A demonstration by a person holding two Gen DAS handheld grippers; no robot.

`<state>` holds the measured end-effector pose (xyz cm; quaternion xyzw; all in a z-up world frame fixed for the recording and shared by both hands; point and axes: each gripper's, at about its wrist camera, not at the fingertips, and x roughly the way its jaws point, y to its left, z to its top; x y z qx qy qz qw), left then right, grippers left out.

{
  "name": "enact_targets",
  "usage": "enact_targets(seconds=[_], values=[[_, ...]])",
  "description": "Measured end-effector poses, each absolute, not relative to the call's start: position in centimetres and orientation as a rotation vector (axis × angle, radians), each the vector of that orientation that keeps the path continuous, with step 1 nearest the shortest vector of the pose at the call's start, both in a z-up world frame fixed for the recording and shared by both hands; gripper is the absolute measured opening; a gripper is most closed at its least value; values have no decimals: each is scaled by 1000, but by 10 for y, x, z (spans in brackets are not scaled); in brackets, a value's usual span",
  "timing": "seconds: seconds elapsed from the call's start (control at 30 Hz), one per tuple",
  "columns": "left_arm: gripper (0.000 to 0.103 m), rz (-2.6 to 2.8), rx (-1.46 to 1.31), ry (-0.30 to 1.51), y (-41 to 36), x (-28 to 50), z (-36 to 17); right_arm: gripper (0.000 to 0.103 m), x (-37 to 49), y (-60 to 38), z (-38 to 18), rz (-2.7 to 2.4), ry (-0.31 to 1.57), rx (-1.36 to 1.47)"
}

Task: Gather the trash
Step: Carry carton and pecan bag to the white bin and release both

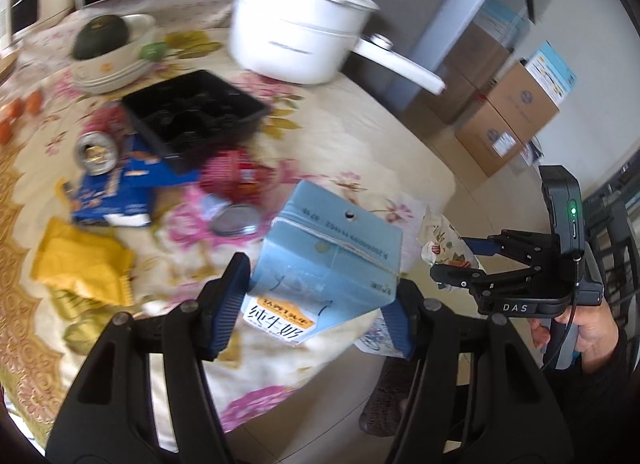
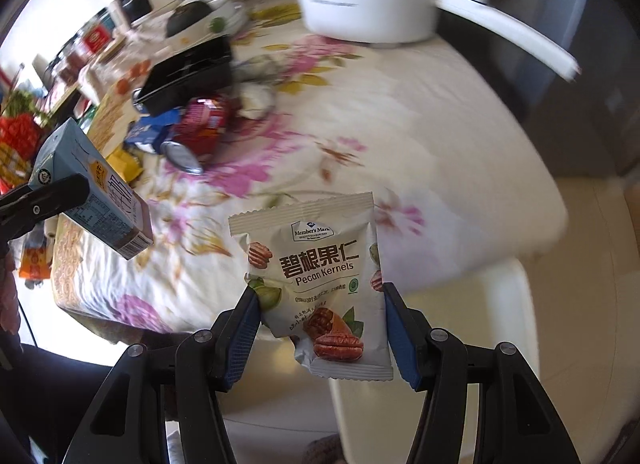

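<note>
**Both grippers carry trash over the table edge**

On the far left of the flowered tablecloth (image 1: 360, 136) lies a yellow wrapper (image 1: 84, 264), with a blue packet (image 1: 116, 192) and an opened tin can (image 1: 96, 154) just behind it. A black plastic tray (image 1: 196, 116) sits over part of the blue packet, and a bowl (image 1: 116, 64) holding a dark green fruit stands farther back. Next to the tray, toward the middle, a red can (image 1: 232, 176) lies on its side with a loose round lid (image 1: 234, 220) just in front of it. A white pot (image 1: 296, 36) with a long handle stands at the back edge.

The left gripper (image 1: 316, 300) is clamped on a blue milk carton (image 1: 332, 256), its blue pads pressing both sides, and holds the carton tilted above the near edge of the table. To the right, the right gripper (image 2: 320, 328) grips a pecan snack bag (image 2: 316, 284) by its lower sides, the bag upright and crinkled between the pads, hanging above the table corner and a white chair seat (image 2: 460, 344). A hand (image 1: 588, 336) holds that gripper's handle. Cardboard boxes (image 1: 508, 120) are stacked on the floor beyond.
</note>
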<state>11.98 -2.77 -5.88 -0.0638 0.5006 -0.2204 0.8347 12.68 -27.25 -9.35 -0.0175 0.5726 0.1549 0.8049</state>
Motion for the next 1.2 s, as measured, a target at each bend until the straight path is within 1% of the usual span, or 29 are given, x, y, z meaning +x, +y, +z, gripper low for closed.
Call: enact_targets(seconds=[0.27, 0.57, 0.83, 0.97, 1.03, 1.07, 1.1, 1.17, 1.2], values=[[64, -586, -55, 1067, -101, 114, -66, 61, 101, -347, -100, 228, 1245, 34], [64, -725, 28, 1065, -178, 98, -84, 61, 81, -404, -118, 135, 1282, 89], [64, -781, 37, 1095, -211, 98, -111, 61, 71, -433, -131, 79, 1310, 122], [64, -777, 82, 1088, -215, 97, -118, 61, 67, -441, -137, 62, 1325, 130], [77, -774, 115, 1098, -216, 96, -118, 61, 66, -444, -139, 55, 1330, 134], [88, -754, 139, 1097, -217, 94, -118, 61, 66, -445, -140, 51, 1333, 135], [91, -737, 155, 1088, -218, 93, -119, 61, 66, -446, -140, 49, 1334, 135], [100, -700, 191, 1075, -217, 92, -116, 61, 66, -448, -141, 45, 1336, 136], [101, -680, 205, 1070, -214, 92, -114, 61, 66, -448, -142, 45, 1337, 135]])
